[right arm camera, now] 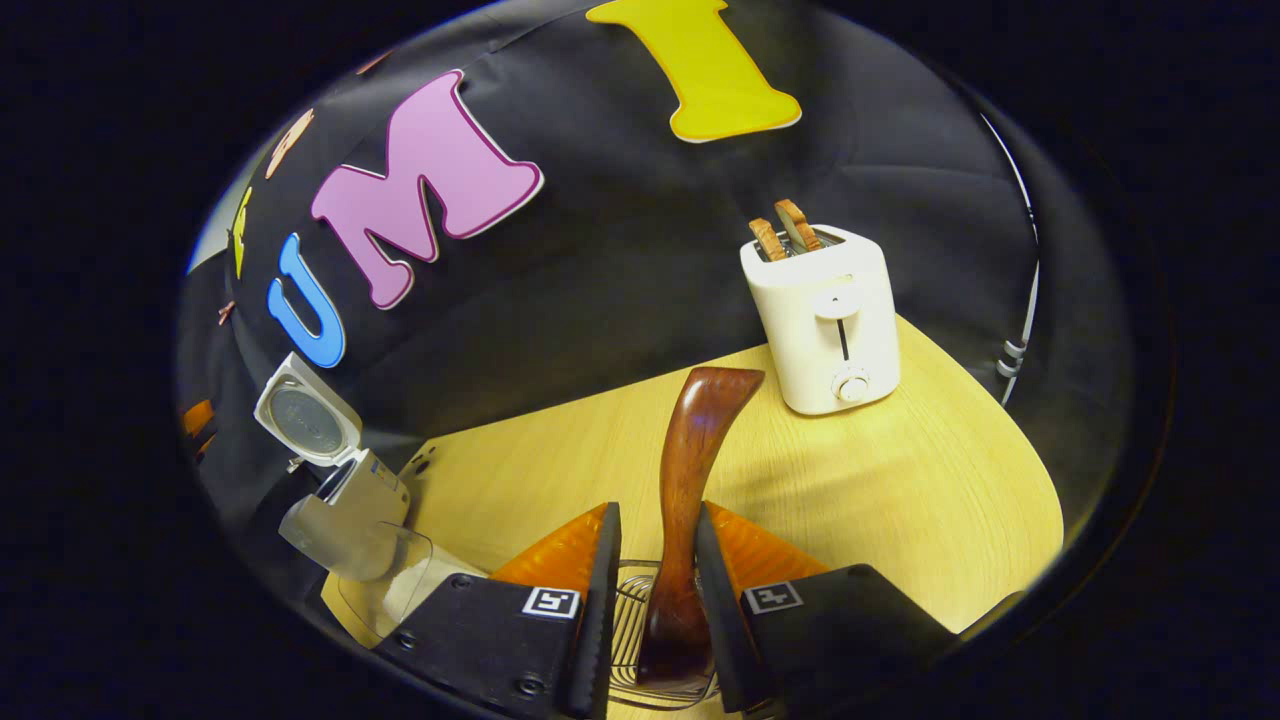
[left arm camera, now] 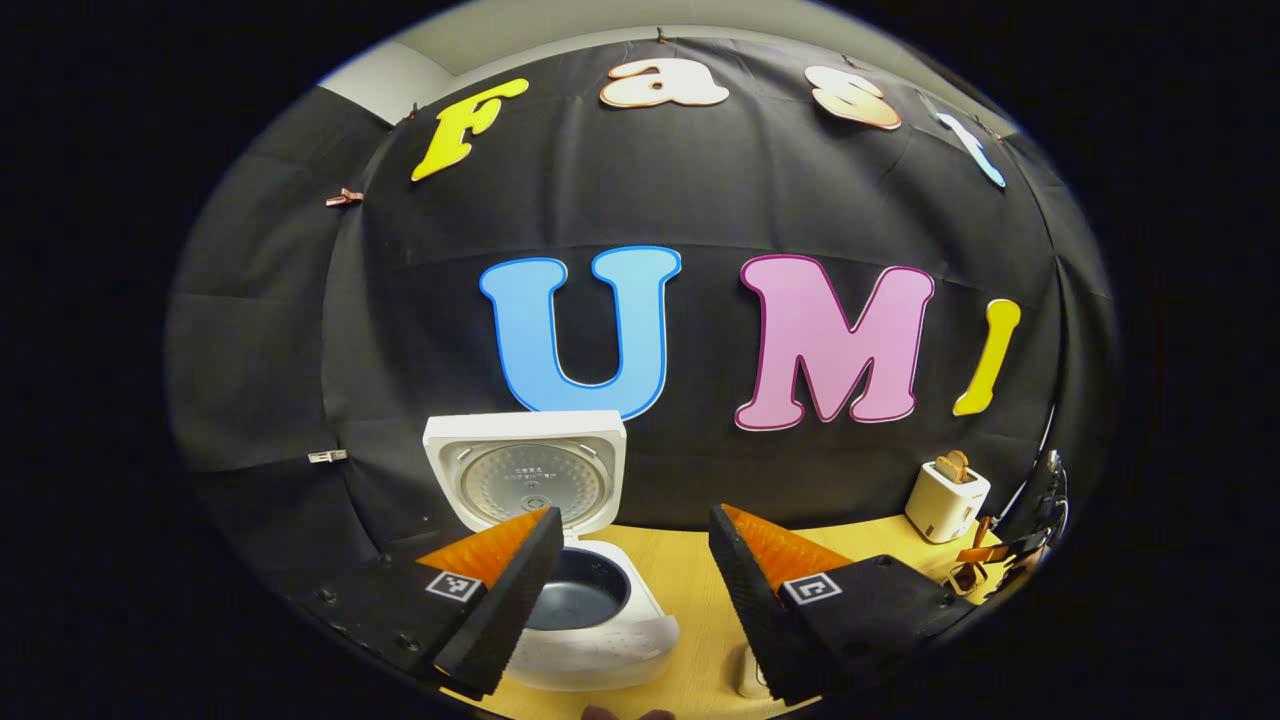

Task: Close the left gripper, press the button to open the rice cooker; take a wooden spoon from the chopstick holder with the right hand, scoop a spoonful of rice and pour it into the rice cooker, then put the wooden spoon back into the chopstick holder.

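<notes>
The work surface is a pale wooden table (right arm camera: 900,500) backed by black cloth. At left, the rice cooker (left arm camera: 590,610) stands with its lid (left arm camera: 527,470) raised and its pot exposed; the left gripper (left arm camera: 630,570) hangs above it, fingers spread wide, holding nothing. Toward the right, the right gripper (right arm camera: 655,590) brackets the wooden spoon (right arm camera: 690,470), which stands in the wire chopstick holder (right arm camera: 630,630). Its fingers sit narrow beside the handle; whether both press on it cannot be told. Confirm a firm, centred grip, then lift straight up so the holder stays put. A toaster (right arm camera: 825,320) stands behind, clear of the lift path.
</notes>
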